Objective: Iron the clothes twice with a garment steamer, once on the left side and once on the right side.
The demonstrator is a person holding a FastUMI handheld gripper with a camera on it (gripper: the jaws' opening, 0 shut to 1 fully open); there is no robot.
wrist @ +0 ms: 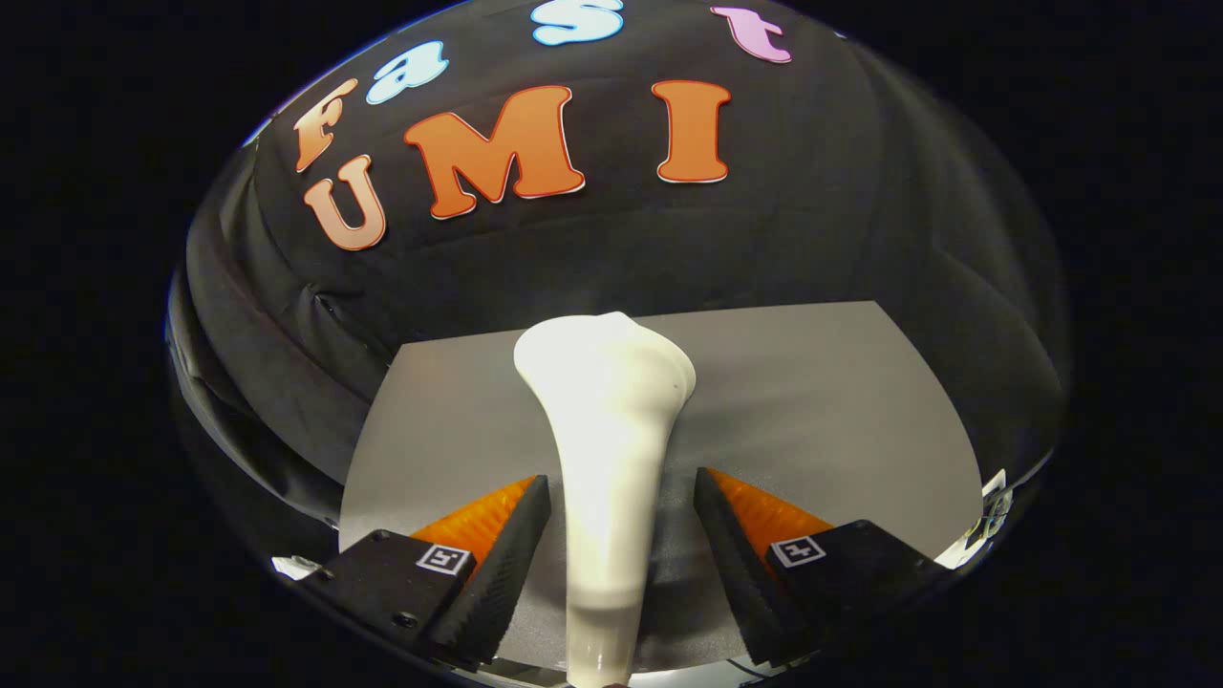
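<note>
**Steamer handle between the tool's 2 fingers, not gripped**

The tool (621, 535) sits low over a grey worktop (841, 411) with its 2 fingers (511, 554) spread to a moderate width. The white garment steamer (607, 449) stands between them: its slim handle rises up the middle of the gap and widens into a flared head just beyond the fingertips. A narrow strip of grey shows on each side of the handle, so neither finger presses on it. The steamer's head leans slightly toward the right finger. Behind the worktop hangs the black cloth wall (860, 239) of the booth. I cannot pick out any garment on the grey surface.
</note>
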